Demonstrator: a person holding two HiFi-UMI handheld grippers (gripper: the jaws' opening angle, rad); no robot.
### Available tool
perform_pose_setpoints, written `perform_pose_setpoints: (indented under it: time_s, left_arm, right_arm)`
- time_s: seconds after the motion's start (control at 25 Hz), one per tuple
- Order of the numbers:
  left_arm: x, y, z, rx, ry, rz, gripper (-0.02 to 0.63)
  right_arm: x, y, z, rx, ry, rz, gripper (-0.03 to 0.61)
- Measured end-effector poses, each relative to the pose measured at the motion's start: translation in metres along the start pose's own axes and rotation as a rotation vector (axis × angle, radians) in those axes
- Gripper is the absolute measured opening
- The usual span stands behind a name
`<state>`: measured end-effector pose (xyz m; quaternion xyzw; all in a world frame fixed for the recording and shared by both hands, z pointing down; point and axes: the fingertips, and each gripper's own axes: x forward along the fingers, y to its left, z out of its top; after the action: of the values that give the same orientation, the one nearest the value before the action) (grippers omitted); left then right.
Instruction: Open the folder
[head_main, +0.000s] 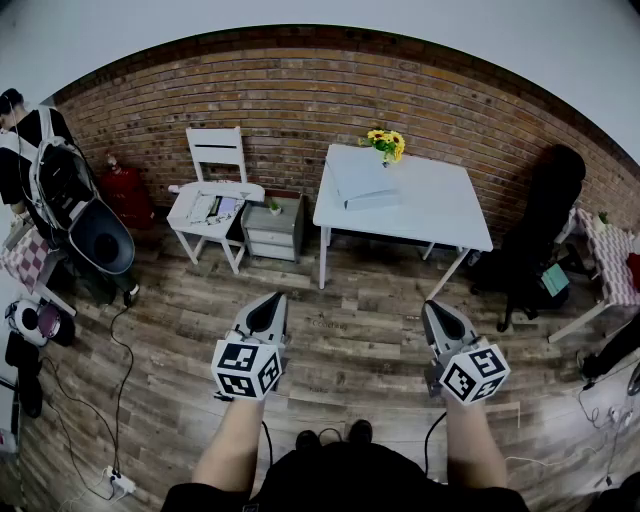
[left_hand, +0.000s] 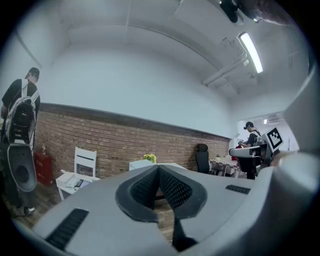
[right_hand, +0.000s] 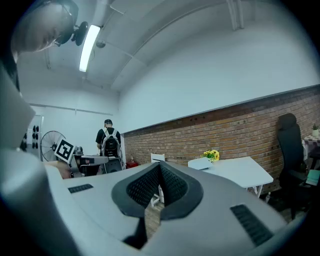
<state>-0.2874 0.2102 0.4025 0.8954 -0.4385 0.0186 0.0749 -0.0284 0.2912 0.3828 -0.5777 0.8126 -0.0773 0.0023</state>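
Head view: the folder (head_main: 362, 186), pale and closed, lies flat on the white worktop (head_main: 440, 215). It is well ahead of the left hand-held gripper (head_main: 272, 300) and the right hand-held gripper (head_main: 433, 308), both with jaws together and empty.

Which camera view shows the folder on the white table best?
The head view: the folder lies flat on the table, seen whole from above. The right gripper view shows it far off and edge-on; the left gripper view hardly shows it.
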Motion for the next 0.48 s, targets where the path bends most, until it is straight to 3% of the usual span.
perform_pose_setpoints:
  time_s: [0.36, 0.48]
  left_arm:
    - [0.023, -0.034, -0.001, 0.07, 0.027, -0.011, 0.018]
    - [0.031, -0.035, -0.001, 0.08, 0.031, 0.007, 0.018]
  right_arm:
    - [-0.014, -0.022, -0.003, 0.034, -0.005, -0.013, 0.011]
    - [-0.011, -0.033, -0.001, -0.011, 0.001, -0.017, 0.011]
